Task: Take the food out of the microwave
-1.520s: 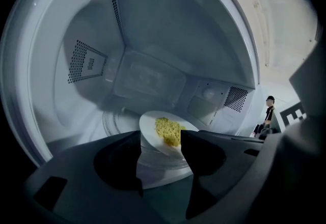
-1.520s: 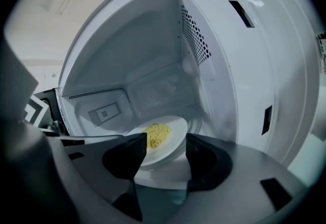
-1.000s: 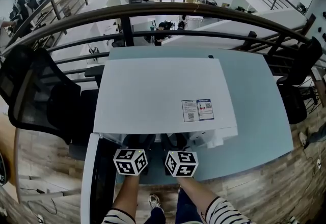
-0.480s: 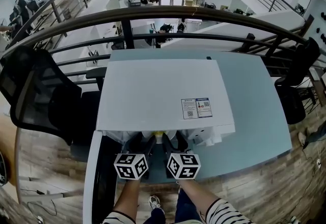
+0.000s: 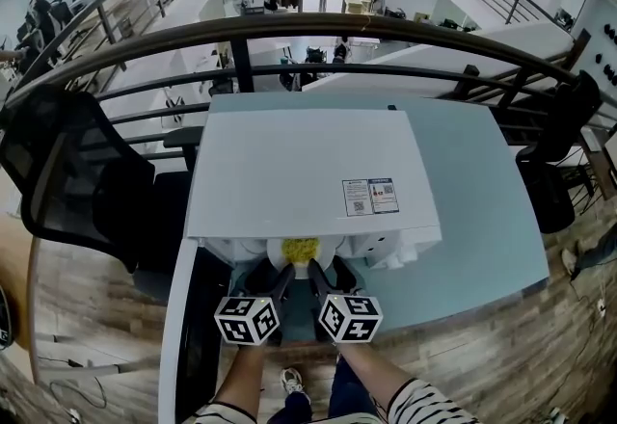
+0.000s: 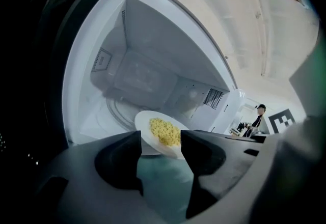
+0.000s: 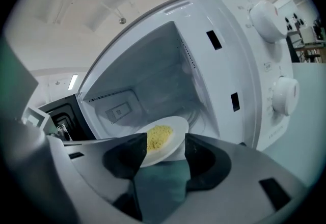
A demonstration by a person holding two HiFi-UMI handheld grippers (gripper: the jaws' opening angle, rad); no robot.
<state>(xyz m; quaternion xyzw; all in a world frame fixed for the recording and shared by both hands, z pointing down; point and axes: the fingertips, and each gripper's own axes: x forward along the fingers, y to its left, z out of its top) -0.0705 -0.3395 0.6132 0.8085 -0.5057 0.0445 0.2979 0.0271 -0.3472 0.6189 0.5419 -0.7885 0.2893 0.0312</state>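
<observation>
A white plate with yellow food is just outside the front opening of the white microwave, above the teal table. My left gripper holds the plate's left side and my right gripper its right side. In the left gripper view the plate lies tilted between the jaws of the left gripper. The right gripper view shows the plate between the jaws of the right gripper. The plate's near edge is hidden behind the jaws. The oven cavity behind it holds nothing else.
The microwave door hangs open at the left of my arms. The control knobs are on the right of the opening. A black mesh chair stands left of the table, and a dark railing runs behind it.
Both grippers have drawn back toward me out of the microwave. The plate with the yellow food has come out with them and now shows in front of the opening.
</observation>
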